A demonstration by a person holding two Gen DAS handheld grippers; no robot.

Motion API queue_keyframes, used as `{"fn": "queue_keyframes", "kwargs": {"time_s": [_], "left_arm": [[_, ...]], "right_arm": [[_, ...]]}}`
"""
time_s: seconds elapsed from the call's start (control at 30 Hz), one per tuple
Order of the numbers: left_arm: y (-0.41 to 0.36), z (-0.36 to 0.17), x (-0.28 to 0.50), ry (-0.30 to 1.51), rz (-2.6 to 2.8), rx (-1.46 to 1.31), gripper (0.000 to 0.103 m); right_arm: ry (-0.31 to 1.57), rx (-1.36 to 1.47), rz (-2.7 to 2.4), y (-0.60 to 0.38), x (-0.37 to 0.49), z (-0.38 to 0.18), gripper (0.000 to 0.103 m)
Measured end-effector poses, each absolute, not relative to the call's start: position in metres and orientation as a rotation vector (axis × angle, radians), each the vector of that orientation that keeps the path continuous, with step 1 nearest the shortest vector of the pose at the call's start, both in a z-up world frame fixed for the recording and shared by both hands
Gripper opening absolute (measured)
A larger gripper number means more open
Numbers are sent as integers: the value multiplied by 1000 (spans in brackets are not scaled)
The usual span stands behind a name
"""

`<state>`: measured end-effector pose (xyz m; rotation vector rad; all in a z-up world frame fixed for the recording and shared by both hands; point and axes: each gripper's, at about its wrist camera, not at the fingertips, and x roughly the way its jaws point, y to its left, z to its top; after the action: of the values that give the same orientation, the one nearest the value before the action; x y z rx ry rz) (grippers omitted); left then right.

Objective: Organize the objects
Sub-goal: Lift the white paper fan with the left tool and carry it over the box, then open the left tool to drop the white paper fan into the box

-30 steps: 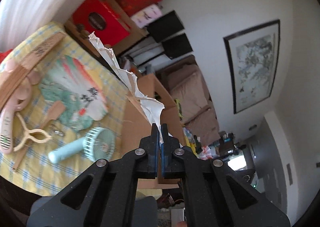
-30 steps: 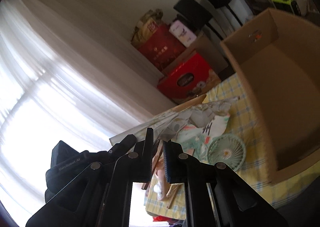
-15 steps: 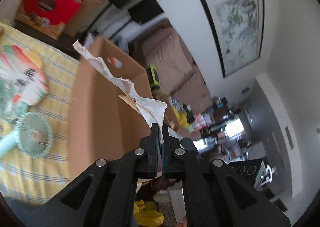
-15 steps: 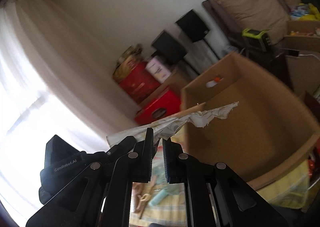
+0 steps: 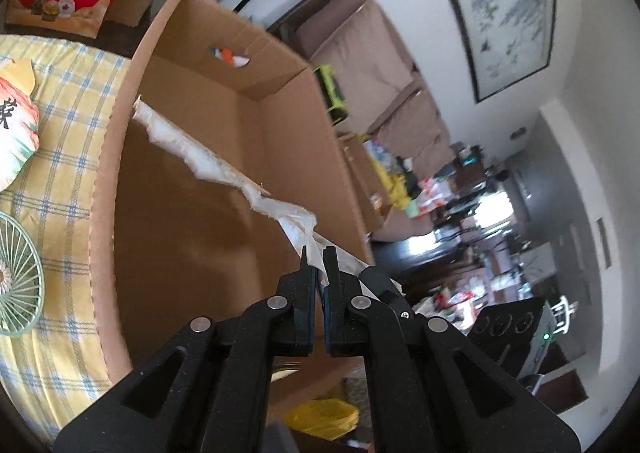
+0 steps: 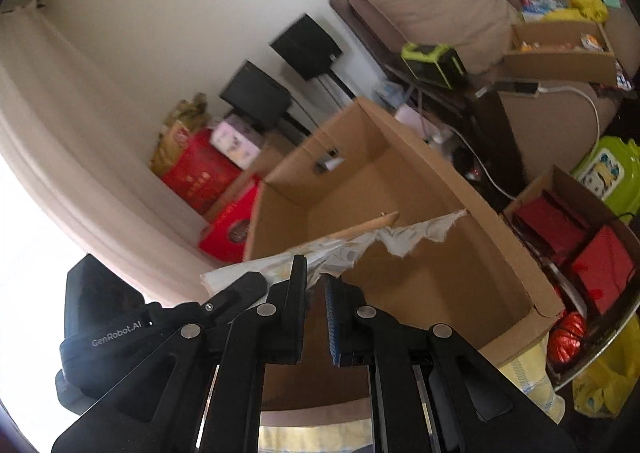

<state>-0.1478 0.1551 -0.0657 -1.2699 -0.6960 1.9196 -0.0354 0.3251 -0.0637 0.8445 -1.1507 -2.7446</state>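
Left wrist view is showing you the big open brown cardboard box (image 5: 192,221) sitting on the yellow checked tablecloth (image 5: 60,181). Over its opening you are holding a folded white paper fan with wooden ribs (image 5: 224,169). Your left gripper (image 5: 319,259) is clamping one end, and your right gripper (image 6: 316,279) is clamping the other.

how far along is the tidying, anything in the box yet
Nothing shows inside the cardboard box yet. In hand: the left tool and right tool are both shut on a folded paper fan with a torn white edge, held over the open box. Left to do: a painted fan and a small green fan lie on the checked cloth.
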Motion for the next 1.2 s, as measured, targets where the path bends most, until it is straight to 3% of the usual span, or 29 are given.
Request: {"fn": "queue_keyframes", "kwargs": {"time_s": [0.1,0.13,0.2,0.27,0.33,0.4,0.47,0.5,0.53,0.7,0.93,1.2], "left_arm": [[154,-73,-146,-668,1906,-1322,7],[151,-74,-144,-669,1901,-1326,10],[143,-73,-140,-660,1909,-1334,26],[133,-70,-134,-664,1906,-1325,29],[119,-65,-128,-676,1913,-1314,42],[104,-60,-121,-695,1919,-1287,45],[94,-55,-118,-689,1939,-1278,47],[89,-52,-116,-681,1953,-1279,47],[86,-50,-114,-677,1955,-1279,47],[73,-43,-111,-671,1969,-1272,47],[63,-24,-101,-550,2074,-1255,66],[31,-10,-84,-470,2206,-1235,78]], "right_arm": [[-1170,910,-2735,329,-42,-80,8],[-1167,929,-2741,330,-45,-83,3],[-1129,936,-2767,330,-46,-83,4],[-1096,983,-2771,330,-51,-83,4],[-1068,1025,-2761,328,-53,-82,7],[-1025,1065,-2763,325,-50,-80,12],[-990,1095,-2775,322,-42,-76,30],[-978,1119,-2782,322,-39,-74,59],[-983,1127,-2779,322,-35,-73,75],[-950,1109,-2784,330,-15,-61,77],[-881,1071,-2807,334,-4,-42,78],[-734,1061,-2818,311,-4,-31,78]]}}
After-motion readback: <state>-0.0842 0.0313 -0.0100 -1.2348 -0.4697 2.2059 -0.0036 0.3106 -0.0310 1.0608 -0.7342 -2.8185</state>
